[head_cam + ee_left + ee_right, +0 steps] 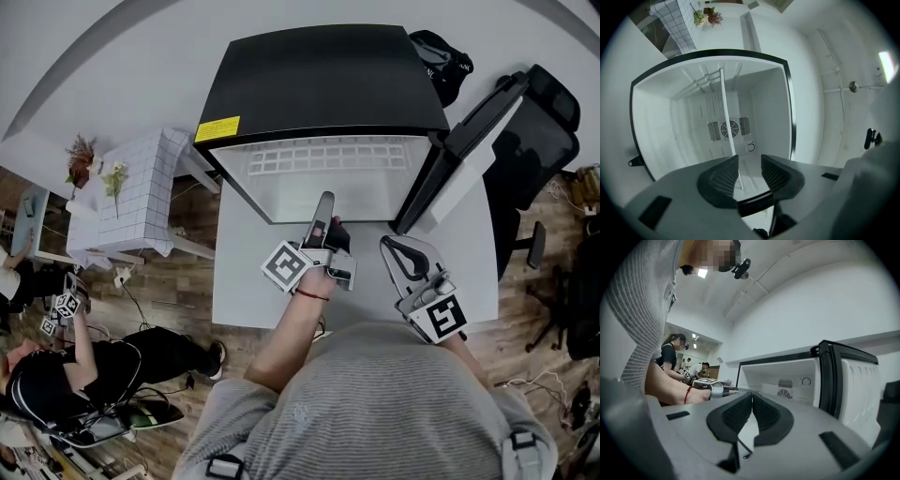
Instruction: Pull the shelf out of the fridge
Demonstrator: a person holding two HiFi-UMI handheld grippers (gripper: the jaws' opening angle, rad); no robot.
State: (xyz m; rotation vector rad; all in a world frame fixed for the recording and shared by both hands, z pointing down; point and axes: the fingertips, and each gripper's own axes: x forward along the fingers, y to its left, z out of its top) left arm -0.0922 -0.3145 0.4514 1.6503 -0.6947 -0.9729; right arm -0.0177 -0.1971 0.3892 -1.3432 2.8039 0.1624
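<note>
One fridge [319, 75], one shelf [319, 183], two tongs [324, 202] [391, 248], one chair [539, 131], one bag [441, 56]

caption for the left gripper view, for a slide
Left gripper, jaws apart, faces the open fridge, its thin shelf seen edge-on running between the jaws

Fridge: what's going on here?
A person stands at the open fridge with a gripper in each hand. The left gripper, turned on its side, has the shelf's front edge between its jaws, which stand apart, not clamping it. The right gripper hangs outside, jaws together, empty. The shelf is not out yet.
</note>
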